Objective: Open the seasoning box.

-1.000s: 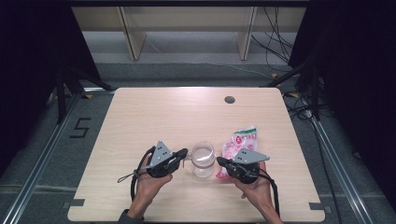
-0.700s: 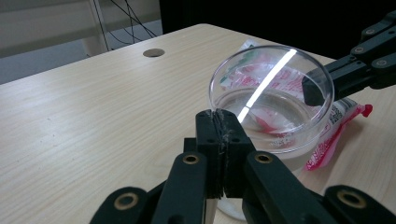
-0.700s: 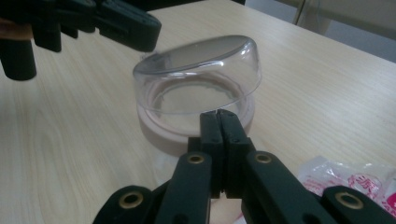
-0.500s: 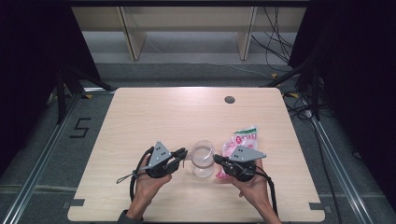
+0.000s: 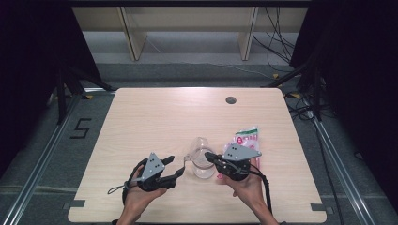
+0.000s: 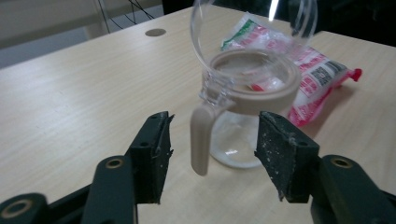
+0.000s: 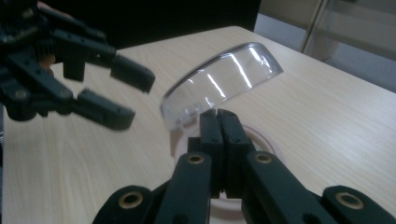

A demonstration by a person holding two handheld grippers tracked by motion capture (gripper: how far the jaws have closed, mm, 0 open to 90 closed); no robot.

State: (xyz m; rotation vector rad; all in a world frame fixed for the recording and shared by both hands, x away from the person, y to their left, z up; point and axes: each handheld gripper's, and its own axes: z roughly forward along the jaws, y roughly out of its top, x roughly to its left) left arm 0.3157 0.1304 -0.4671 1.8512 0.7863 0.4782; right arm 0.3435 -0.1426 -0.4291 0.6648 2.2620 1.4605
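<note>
Clear glass jar (image 5: 202, 164): it stands upright on the wooden table (image 5: 155, 117), near my edge and between my two grippers, with a beige collar round its mouth.
Lid (image 7: 222, 84): a see-through dome, hinged at the collar and tipped up open; in the left gripper view (image 6: 252, 32) it stands up behind the jar's mouth.
Handle (image 6: 201, 140): a beige tab hanging down from the collar on the side facing my left gripper.
Left gripper (image 5: 176, 168): I see it at the jar's left in the high view, held in my left hand (image 5: 141, 194). Its jaws have just been opening and now stand wide apart. In its own view the handle hangs in the gap between the two fingers (image 6: 154, 149), but neither pad presses on it, so it has hold of nothing.
Right gripper (image 7: 218, 126): it comes in from the jar's right, over the rim, with the fingers pressed tight together. The tips lie right at the lower edge of the raised lid; I cannot tell whether anything is pinched between them.
Packet (image 5: 246, 140): a pink, white and green bag lying flat on the table just behind the right gripper, beside the jar.
Table hole (image 5: 230, 100): a dark round grommet, well apart, toward the far edge.
</note>
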